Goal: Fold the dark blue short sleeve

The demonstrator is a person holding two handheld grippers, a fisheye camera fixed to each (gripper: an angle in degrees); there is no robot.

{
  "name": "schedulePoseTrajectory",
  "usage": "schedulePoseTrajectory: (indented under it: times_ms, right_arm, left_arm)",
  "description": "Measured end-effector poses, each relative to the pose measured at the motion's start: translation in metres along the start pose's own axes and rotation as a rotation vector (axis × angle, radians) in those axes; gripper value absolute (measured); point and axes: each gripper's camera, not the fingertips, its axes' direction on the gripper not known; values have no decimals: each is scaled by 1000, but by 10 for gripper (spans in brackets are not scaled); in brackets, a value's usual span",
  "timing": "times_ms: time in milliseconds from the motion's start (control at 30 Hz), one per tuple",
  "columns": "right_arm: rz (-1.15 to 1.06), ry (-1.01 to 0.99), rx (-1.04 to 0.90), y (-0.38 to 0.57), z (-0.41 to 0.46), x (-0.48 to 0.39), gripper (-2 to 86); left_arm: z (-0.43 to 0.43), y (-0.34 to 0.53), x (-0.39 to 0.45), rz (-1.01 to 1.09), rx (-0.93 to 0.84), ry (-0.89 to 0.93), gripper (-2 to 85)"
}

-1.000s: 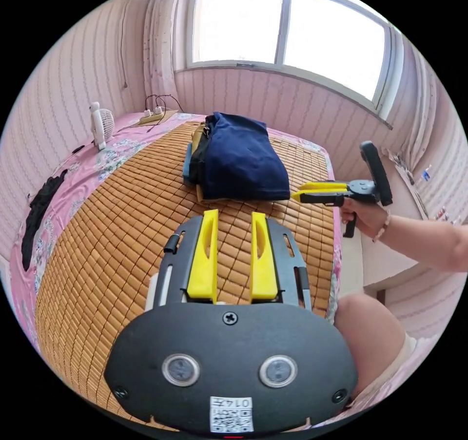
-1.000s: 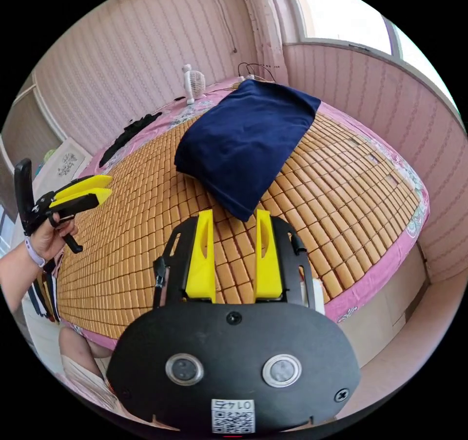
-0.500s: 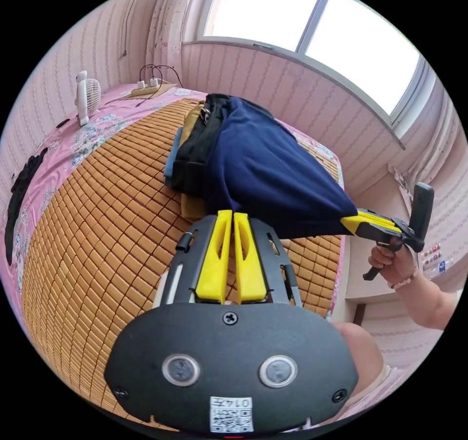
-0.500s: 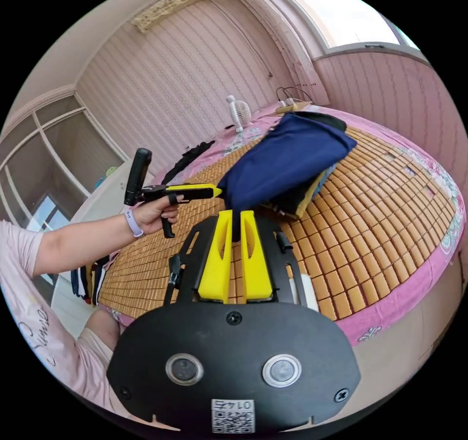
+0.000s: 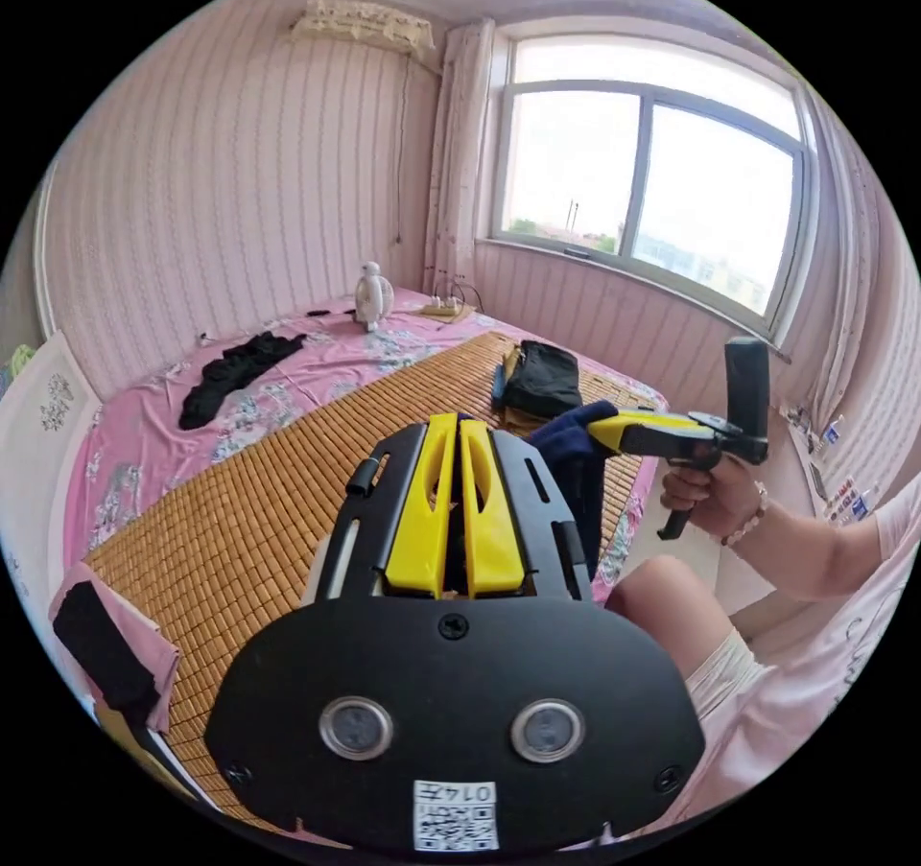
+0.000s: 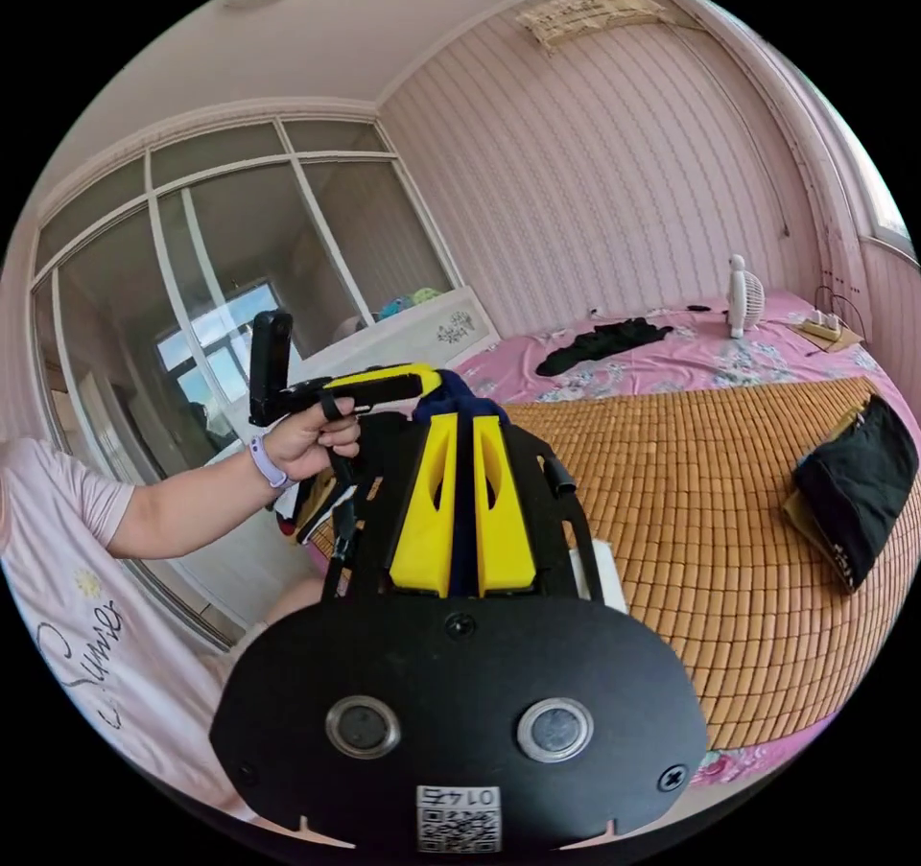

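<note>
Two claws, each clamped narrow on the dark blue short sleeve, hold it lifted off the bamboo mat. Left claw grips one edge; right claw sits at 3 o'clock. Folded black pile rests on the mat.

A second ago both grippers hovered open short of the dark blue short sleeve, which lay folded on top of the stack of clothes. Now the left gripper and right gripper are each clamped on it. It has left the stack and hangs between them, lifted off the mat.
</note>
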Motion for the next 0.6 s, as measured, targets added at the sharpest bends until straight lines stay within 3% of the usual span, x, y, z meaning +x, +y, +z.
schedulePoseTrajectory:
  times_ms: [100, 233, 400, 467, 600]
  right_arm:
    - [-15, 40, 75, 10, 11, -53, 26]
    - [21, 120, -38, 59, 36, -82, 40]
    - [126, 248, -431, 154, 83, -60, 60]
    - [200, 310, -515, 181, 87, -47, 60]
    - [254, 321, -568, 204, 91, -30, 73]
  left_arm:
    - [-87, -5, -15, 24, 148, -43, -9]
    - [-127, 14, -15, 71, 201, -7, -5]
    - [-71, 120, -29, -62, -36, 229, 46]
    - [-55, 199, -34, -117, -165, 193, 57]
    - [-69, 292, -57, -264, -264, 87, 55]
